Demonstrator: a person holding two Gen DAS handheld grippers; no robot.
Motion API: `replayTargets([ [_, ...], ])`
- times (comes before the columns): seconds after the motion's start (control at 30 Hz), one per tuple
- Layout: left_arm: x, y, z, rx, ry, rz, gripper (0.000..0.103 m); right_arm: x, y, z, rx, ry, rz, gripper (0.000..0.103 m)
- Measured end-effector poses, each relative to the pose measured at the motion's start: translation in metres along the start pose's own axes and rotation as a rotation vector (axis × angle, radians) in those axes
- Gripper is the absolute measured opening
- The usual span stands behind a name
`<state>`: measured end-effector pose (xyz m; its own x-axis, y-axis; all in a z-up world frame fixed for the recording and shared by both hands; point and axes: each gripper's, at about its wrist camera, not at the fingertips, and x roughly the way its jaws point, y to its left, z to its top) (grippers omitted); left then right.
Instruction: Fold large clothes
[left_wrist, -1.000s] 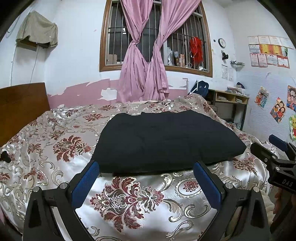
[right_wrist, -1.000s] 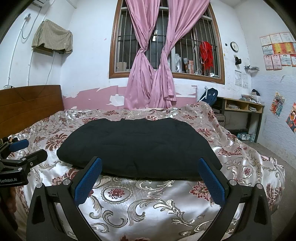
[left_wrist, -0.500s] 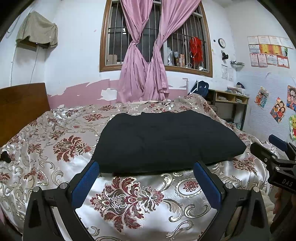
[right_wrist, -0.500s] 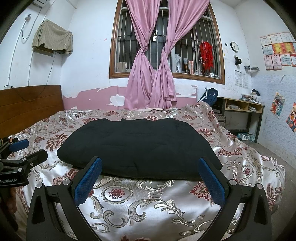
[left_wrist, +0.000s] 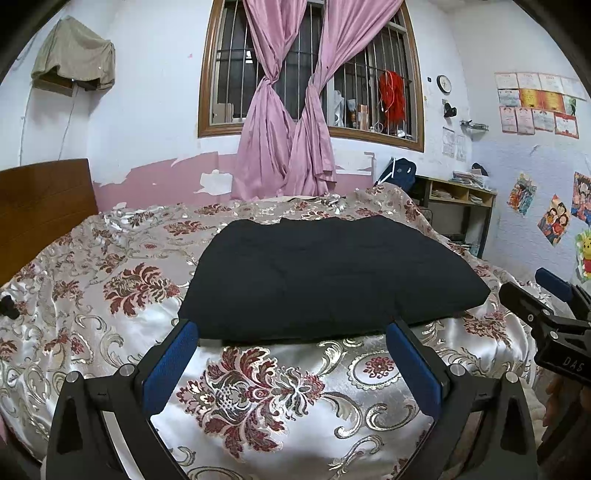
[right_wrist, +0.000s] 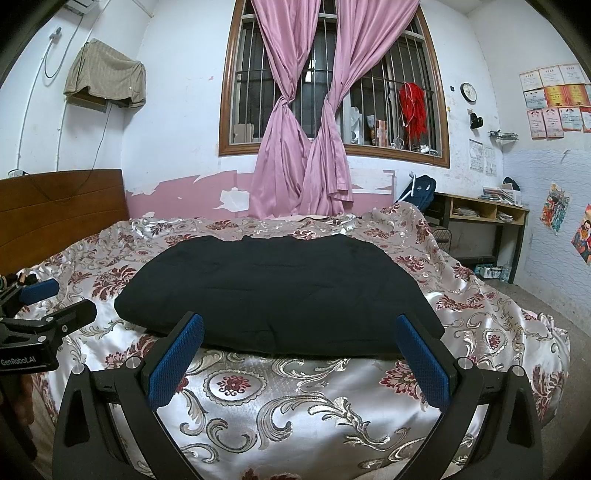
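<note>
We held both grippers back from the near edge of the bed, each with its blue-padded fingers spread wide and nothing between them. The left gripper (left_wrist: 291, 363) looked across the floral satin bedspread (left_wrist: 266, 391) at the black garment (left_wrist: 325, 277), which lay as a broad, flattish slab in the middle of the bed, its near hem just beyond our fingertips and its far edge toward the window with the pink curtains (left_wrist: 291, 122). The right gripper (right_wrist: 301, 354) saw the same cloth (right_wrist: 273, 291) from a little further right, its near hem squarely ahead.

To our eye the garment sat already doubled at least once (its edges looked thick and rounded, though we could not count the layers), so the step in hand was probably another fold. To do it well, we judged each tool should come down on a near corner, one left and one right, and pinch through every layer, not just the top one. The satin looked slippery, so a low, even lift seemed wise, both corners carried together toward the far edge to keep the hem straight.
</note>
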<state>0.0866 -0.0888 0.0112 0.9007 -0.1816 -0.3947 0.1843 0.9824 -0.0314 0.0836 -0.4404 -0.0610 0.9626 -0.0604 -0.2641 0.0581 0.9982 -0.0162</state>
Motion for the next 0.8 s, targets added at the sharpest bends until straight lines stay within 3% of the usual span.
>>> replayTargets([
  [0.8,0.004,0.002,-0.005,-0.042,0.016,-0.006,0.103,0.002,0.004,0.002,-0.004,0.0,0.004,0.101],
])
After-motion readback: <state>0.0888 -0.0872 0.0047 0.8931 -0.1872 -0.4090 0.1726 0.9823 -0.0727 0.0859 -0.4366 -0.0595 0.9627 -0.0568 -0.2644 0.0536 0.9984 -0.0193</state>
